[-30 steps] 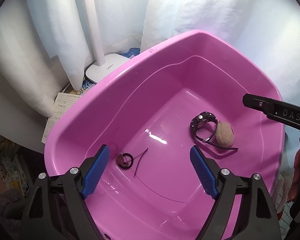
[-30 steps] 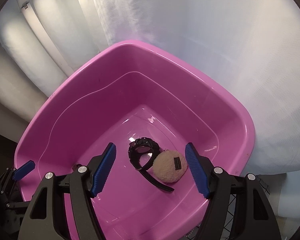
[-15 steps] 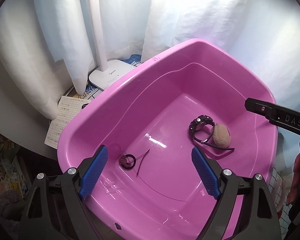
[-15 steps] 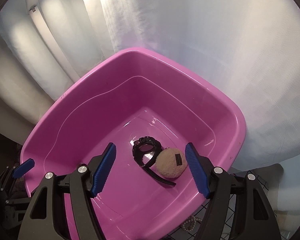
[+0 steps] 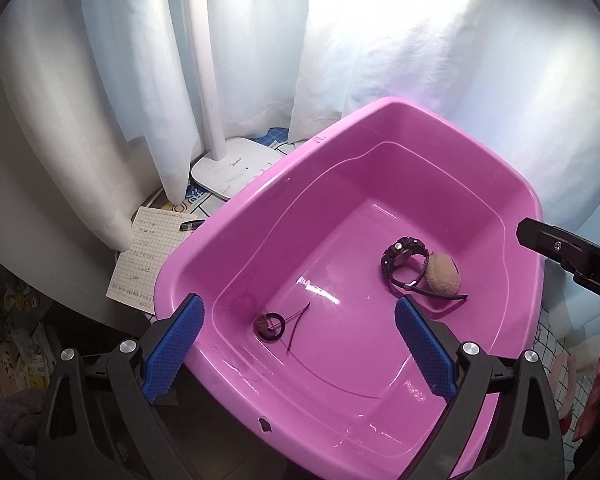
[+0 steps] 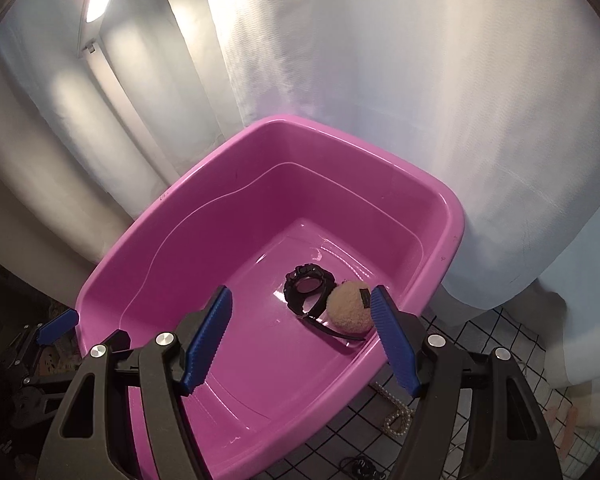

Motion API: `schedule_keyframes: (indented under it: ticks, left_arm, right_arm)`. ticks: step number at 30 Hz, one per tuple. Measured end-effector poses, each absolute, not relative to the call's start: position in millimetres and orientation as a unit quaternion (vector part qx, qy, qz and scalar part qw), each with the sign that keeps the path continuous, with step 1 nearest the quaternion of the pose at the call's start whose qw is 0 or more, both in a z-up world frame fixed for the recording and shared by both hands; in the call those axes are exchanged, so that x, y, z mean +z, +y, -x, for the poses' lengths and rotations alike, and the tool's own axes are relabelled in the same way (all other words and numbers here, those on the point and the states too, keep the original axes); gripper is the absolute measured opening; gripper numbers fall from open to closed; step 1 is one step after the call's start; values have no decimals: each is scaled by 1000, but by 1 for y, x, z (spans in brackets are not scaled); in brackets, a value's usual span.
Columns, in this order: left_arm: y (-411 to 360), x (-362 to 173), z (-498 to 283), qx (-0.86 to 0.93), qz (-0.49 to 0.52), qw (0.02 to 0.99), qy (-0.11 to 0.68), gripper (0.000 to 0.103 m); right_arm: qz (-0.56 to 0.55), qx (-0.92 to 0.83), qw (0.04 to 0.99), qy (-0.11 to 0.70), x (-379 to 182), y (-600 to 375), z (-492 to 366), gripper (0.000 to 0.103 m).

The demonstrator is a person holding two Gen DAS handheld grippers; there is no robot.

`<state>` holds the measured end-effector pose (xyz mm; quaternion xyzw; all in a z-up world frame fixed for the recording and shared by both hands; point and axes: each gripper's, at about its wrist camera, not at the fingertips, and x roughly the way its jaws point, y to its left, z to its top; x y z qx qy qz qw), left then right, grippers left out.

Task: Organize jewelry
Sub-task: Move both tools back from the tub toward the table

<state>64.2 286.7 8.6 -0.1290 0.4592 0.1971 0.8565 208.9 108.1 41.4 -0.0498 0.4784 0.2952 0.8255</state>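
Pink basin [image 5: 236, 216], collecting jewelry: black watch [image 5: 404, 262] touching beige puff [image 5: 443, 274] at 3 o'clock, ring-and-cord piece [image 5: 272, 325] at 7; left tongs [image 5: 298, 344] and right tongs [image 6: 302, 340] gape empty above, presumably between picks.

Backlit curtain [image 5: 420, 40] glare — fisheye edges dark, warped.

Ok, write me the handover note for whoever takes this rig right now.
Left tongs: open, empty, above the near side of the pink basin.
Right tongs: open, empty, above the basin too.
In the basin: black watch touching a beige fuzzy puff; apart from them, a small dark ring on a thin cord.
Left: a pearl strand lies outside on the grid cloth.
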Motion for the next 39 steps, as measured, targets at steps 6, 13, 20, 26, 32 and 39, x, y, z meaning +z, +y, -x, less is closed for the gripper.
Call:
schedule_keyframes:
  ticks: [6,13,20,26,32,39]
  left_arm:
    - [276,17,-60,187,110,865,453,95]
    - [245,33,-53,162,89,883,431,95]
    - [193,45,-46,126,62,902,408,96]
    - [139,52,-24,90,64,911,398,96]
    - [83,54,6,65,52,919,386,97]
    - [36,33,36,53,55,911,405,97]
  right_arm:
    - [13,289,836,466,44,77,-178,68]
    - [-22,268,852,448,43,24,-146,68]
    - [-46,218,875,430,48,-61,-111,68]
    - [-60,162,889,424,45,-150,-70,68]
    - [-78,116,891,431,30,-235,-34,68]
    - [-95,94,891,435,7,-301,1,68]
